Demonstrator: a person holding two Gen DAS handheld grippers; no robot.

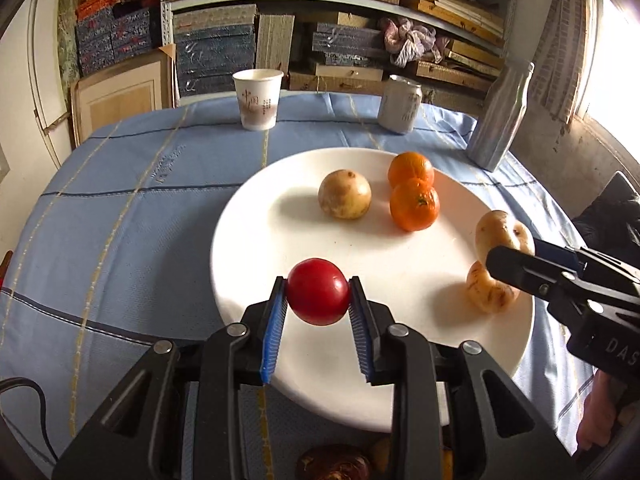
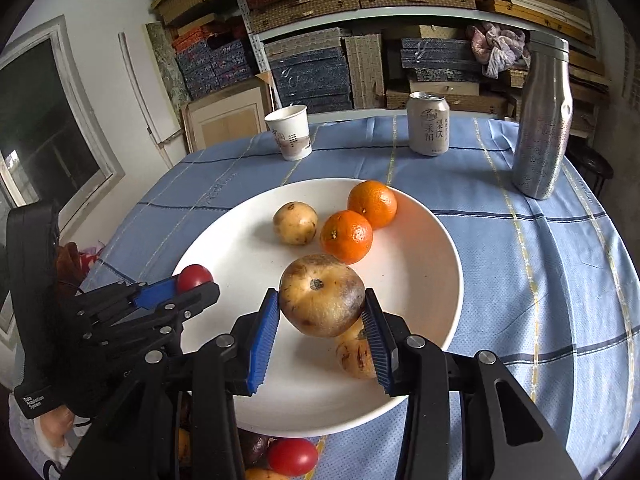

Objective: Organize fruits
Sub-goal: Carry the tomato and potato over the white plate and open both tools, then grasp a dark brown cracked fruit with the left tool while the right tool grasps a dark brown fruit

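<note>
Left jaws: left gripper (image 1: 318,294) clamps a red tomato (image 1: 317,291) between ribbed blue pads, over the near-left part of the plate (image 1: 248,248).
Right jaws: right gripper (image 2: 322,312) holds a brown pear (image 2: 322,295) between the same blue pads, above the near side of the plate.
Tomato: smooth, glossy, round; no clear long axis.
Pear: squat and round, matte tan skin with dark scuffs; its stem end faces the right wrist camera.
Plate: white, round, shallow, glazed, on a blue cloth (image 1: 120,220) with dark and yellow stripes.
Oranges: 2 oranges (image 2: 346,236) with dimpled peel, touching each other at the far side of the plate; the nearer one's stem mark shows at its upper left in the right wrist view.
Pale fruits: 1 round speckled fruit (image 2: 295,223) just left of the oranges; another (image 2: 354,354) lies under the held pear.
Cup: paper cup (image 2: 290,132), white, tapered, upright, with printed characters too small to read.
Can: silver can (image 2: 428,123), upright, with Chinese characters I cannot read with certainty.
Bottle: brushed metal bottle (image 2: 544,120), upright, far right.
Writing: "DAS" shows on the right gripper body; "Data Acquisition System" on the left gripper body.
</note>
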